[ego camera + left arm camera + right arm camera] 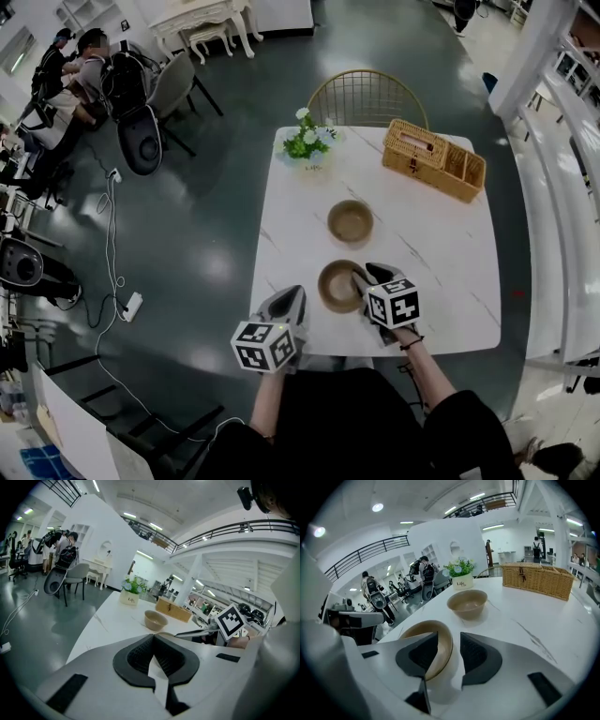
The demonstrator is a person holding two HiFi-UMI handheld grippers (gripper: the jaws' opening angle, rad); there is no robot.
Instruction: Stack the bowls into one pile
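Two tan bowls stand on the white marble table [450, 262]. The far bowl [350, 222] [467, 604] [155, 619] sits alone at the middle. Close to the front edge is the near bowl [339, 286] [436, 644], with my right gripper [361, 274] [450, 637] astride its right rim. One pad is inside the bowl, the other outside, with a gap showing, so the right gripper is open. My left gripper [295, 295] [153, 637] hovers at the table's front edge left of the near bowl, its pads together on nothing.
A wicker basket [433, 159] [539, 579] sits at the table's back right and a small flower pot [309, 142] [461, 573] at the back left. A gold wire chair [366, 94] stands behind the table. People sit at the far left of the room.
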